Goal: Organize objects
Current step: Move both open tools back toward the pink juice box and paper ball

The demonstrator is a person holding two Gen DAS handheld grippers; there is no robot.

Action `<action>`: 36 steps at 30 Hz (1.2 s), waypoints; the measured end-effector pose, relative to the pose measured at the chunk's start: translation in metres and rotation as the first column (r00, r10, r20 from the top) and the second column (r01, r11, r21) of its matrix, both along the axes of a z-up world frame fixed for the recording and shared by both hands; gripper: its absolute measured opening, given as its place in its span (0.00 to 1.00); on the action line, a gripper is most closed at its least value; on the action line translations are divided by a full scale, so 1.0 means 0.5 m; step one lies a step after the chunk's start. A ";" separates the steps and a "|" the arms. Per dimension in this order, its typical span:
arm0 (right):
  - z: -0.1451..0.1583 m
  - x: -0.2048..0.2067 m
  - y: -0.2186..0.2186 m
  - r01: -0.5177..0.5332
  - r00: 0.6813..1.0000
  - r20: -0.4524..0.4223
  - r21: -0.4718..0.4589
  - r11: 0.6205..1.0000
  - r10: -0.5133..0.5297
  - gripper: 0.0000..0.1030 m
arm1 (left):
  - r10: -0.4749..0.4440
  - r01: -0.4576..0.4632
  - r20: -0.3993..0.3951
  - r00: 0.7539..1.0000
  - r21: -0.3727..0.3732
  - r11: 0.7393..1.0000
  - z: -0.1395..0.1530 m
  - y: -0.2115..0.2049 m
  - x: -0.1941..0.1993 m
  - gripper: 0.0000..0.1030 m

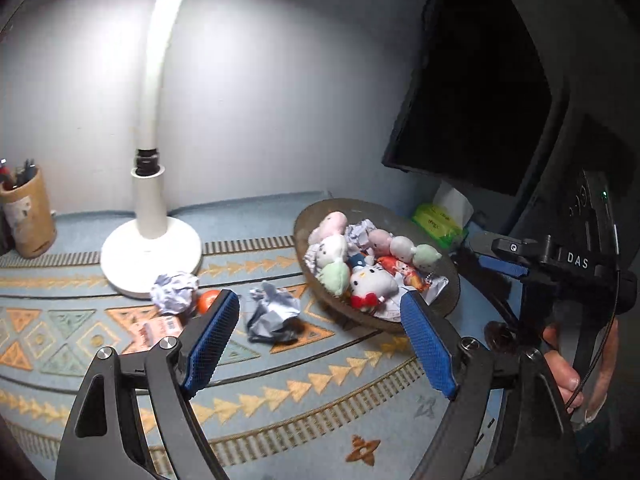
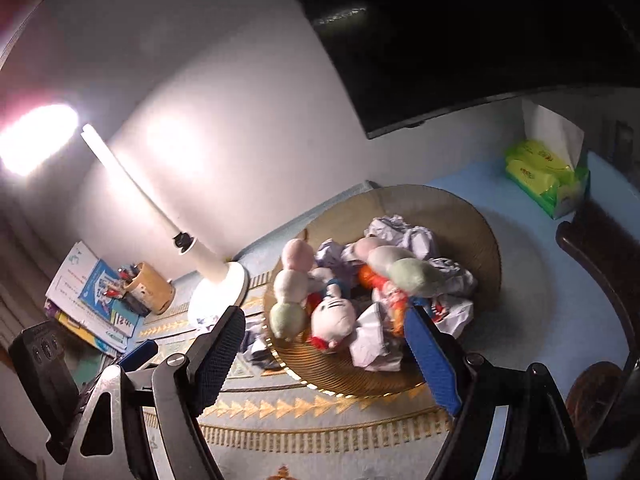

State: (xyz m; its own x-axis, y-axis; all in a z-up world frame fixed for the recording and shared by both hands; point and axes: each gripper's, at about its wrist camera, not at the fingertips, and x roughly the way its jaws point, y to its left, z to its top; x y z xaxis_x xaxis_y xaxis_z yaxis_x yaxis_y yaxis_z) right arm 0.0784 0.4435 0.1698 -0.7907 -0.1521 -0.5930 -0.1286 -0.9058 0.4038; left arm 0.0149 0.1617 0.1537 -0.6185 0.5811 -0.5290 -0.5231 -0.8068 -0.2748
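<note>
Both grippers, left [image 1: 320, 328] and right [image 2: 326, 344], gape wide, empty. Light, crushable crumpled white paper ball [image 1: 273, 314] lies beside the round woven tray [image 1: 448, 276]; pinch its middle.

Bare patterned blue tablecloth [image 1: 320, 420] fills the lower centre, passable. The white desk lamp [image 1: 150, 256] blocks upper left; the heaped round woven tray [image 1: 448, 276] crowds the right.

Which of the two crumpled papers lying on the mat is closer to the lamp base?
The lighter crumpled paper, touching the white lamp base, beside an orange object. The darker, greyer paper lies apart, nearer the woven tray.
</note>
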 end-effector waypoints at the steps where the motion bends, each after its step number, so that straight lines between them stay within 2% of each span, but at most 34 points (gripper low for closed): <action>1: 0.004 0.007 -0.025 -0.024 1.000 -0.010 0.012 1.000 0.024 0.78 | 0.028 -0.028 -0.010 1.000 0.006 1.000 0.004 -0.029 0.011 0.83; 3: 0.005 0.015 -0.078 -0.074 0.997 -0.020 0.038 0.997 0.075 0.80 | 0.092 -0.092 -0.025 0.995 0.016 0.996 0.006 -0.082 0.028 0.87; 5: -0.003 0.020 -0.132 -0.112 0.993 -0.016 0.072 0.991 0.113 0.82 | 0.145 -0.144 -0.031 0.989 0.022 0.989 -0.002 -0.130 0.043 0.87; 7: -0.026 0.020 -0.181 -0.143 0.990 0.002 0.112 0.983 0.144 0.83 | 0.180 -0.180 -0.003 0.984 0.014 0.984 -0.028 -0.167 0.047 0.87; 11: -0.105 0.013 -0.244 -0.166 0.986 0.057 0.159 0.973 0.159 0.83 | 0.270 -0.267 0.043 0.962 -0.073 0.961 -0.117 -0.211 0.045 0.87; 15: -0.179 0.002 -0.273 -0.176 0.982 0.096 0.190 0.966 0.160 0.83 | 0.305 -0.293 0.093 0.948 -0.129 0.947 -0.199 -0.229 0.036 0.87; 19: -0.218 -0.006 -0.287 -0.173 0.982 0.113 0.212 0.962 0.151 0.83 | 0.328 -0.311 0.107 0.939 -0.149 0.939 -0.241 -0.235 0.035 0.87; 23: -0.259 -0.013 -0.284 -0.158 0.981 0.144 0.197 0.968 0.131 0.83 | 0.327 -0.309 0.103 0.939 -0.159 0.938 -0.242 -0.233 0.037 0.87; 27: -0.255 -0.019 -0.279 -0.144 0.983 0.144 0.202 0.969 0.116 0.83 | 0.330 -0.307 0.134 0.934 -0.170 0.937 -0.245 -0.231 0.026 0.87; 30: -0.251 -0.046 -0.285 -0.172 0.967 0.219 0.184 0.968 0.130 0.83 | 0.325 -0.300 0.176 0.929 -0.155 0.941 -0.238 -0.224 0.002 0.87; 32: -0.235 -0.072 -0.294 -0.167 0.959 0.263 0.214 0.962 0.108 0.83 | 0.333 -0.306 0.190 0.924 -0.155 0.939 -0.228 -0.208 -0.027 0.87; 34: -0.217 -0.107 -0.292 -0.127 0.956 0.290 0.238 0.963 0.054 0.83 | 0.350 -0.318 0.167 0.922 -0.191 0.929 -0.218 -0.180 -0.060 0.87; 36: -0.208 -0.145 -0.280 -0.100 0.960 0.276 0.197 0.975 0.042 0.83 | 0.351 -0.315 0.132 0.927 -0.233 0.920 -0.217 -0.146 -0.092 0.87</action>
State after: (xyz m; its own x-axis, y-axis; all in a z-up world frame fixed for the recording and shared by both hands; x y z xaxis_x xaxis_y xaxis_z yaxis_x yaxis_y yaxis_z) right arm 0.0057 0.3032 0.0658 -0.5896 -0.0535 -0.8059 -0.1385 -0.9763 0.1661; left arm -0.0312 0.0888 0.0452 -0.6491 0.2248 -0.7267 -0.1745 -0.9739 -0.1454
